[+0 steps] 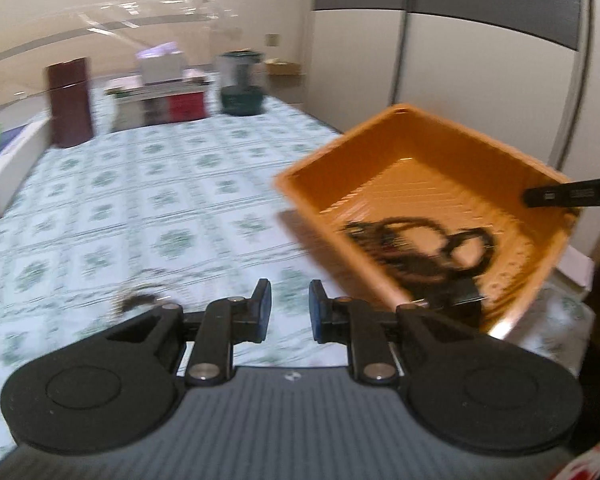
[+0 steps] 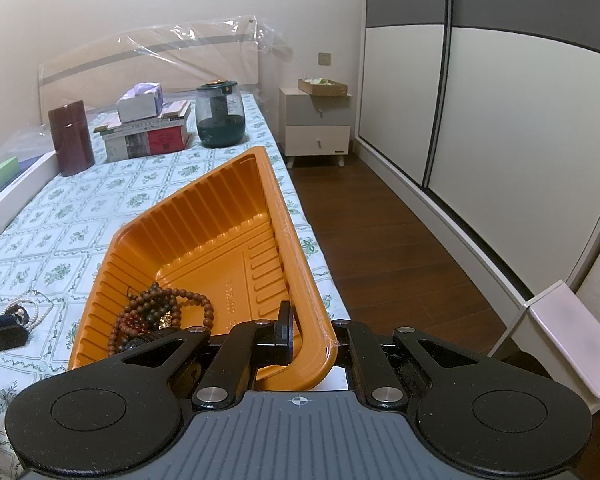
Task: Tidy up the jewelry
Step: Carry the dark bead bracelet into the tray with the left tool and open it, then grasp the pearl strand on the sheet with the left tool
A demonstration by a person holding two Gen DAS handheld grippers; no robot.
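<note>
My right gripper (image 2: 306,336) is shut on the near corner rim of the orange tray (image 2: 228,216) and holds it tilted above the bed's right edge. Brown bead bracelets (image 2: 160,312) lie bunched in the tray's low corner. The left wrist view shows the tray (image 1: 440,176) tilted at the right with the dark beads (image 1: 416,248) inside, blurred. My left gripper (image 1: 290,312) is open and empty over the patterned sheet. A small dark piece of jewelry (image 1: 138,302) lies on the sheet just left of it; a pearl strand (image 2: 32,312) lies left of the tray.
At the head of the bed stand a dark red cylinder (image 2: 71,138), a stack of books with a tissue box (image 2: 148,128) and a green jar (image 2: 220,116). A white flat box (image 2: 16,196) lies at the left. A nightstand (image 2: 318,128), wood floor and wardrobe doors are on the right.
</note>
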